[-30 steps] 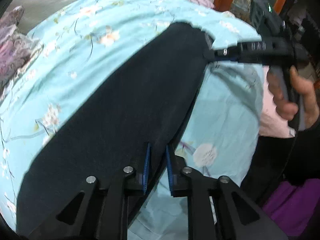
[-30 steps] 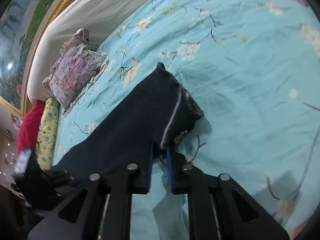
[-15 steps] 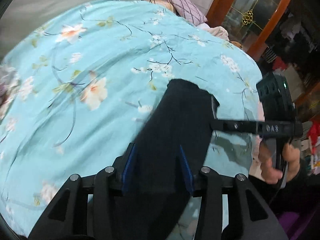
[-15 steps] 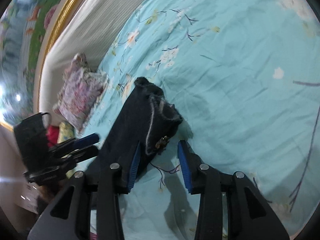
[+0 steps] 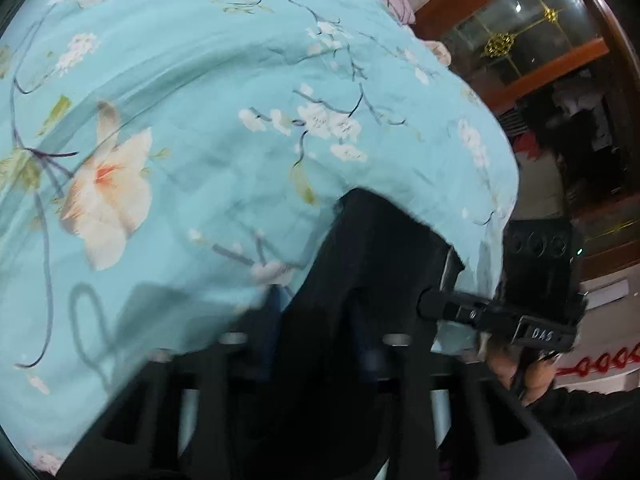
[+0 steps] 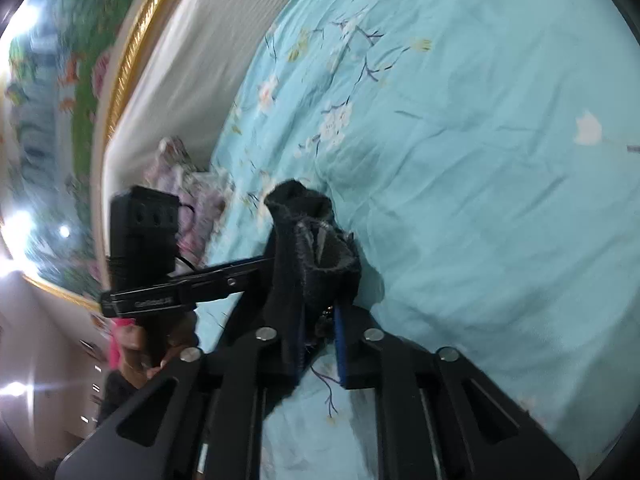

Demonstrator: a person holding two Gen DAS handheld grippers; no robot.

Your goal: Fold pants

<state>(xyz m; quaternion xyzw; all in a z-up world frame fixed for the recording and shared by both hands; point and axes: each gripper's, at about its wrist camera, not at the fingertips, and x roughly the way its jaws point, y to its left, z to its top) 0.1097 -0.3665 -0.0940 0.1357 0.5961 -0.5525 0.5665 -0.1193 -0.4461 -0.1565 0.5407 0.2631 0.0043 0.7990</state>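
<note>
You are at the regrip stage of the fold: both claws are taking a fresh hold on the dark pants [image 5: 372, 280], which lie on the bed's blue flowered sheet [image 5: 200, 120] and fill the lower middle of the left wrist view. In that blurred view your left claw [image 5: 316, 344] is closing with the dark cloth between its blue pads; whether the pads already press on it cannot be made out through the smear. In the right wrist view, your right claw [image 6: 318, 340] at lower centre is also closing, and a bunched end of the pants [image 6: 316, 248] rises just above it, with cloth draped over the left pad and running down between the two; the right pad looks slightly clear of the fabric, so this reads as a pinch nearly made rather than finished. The other claw reaches in from the left of that frame and meets the same bunch, so your two holds sit close together on one end of the garment. The next move likely calls for both pinches to seat firmly on the full thickness of cloth, then for lifting that end and carrying it across toward the far end. The likely risk is catching only one layer, or snagging the sheet beneath.
</note>
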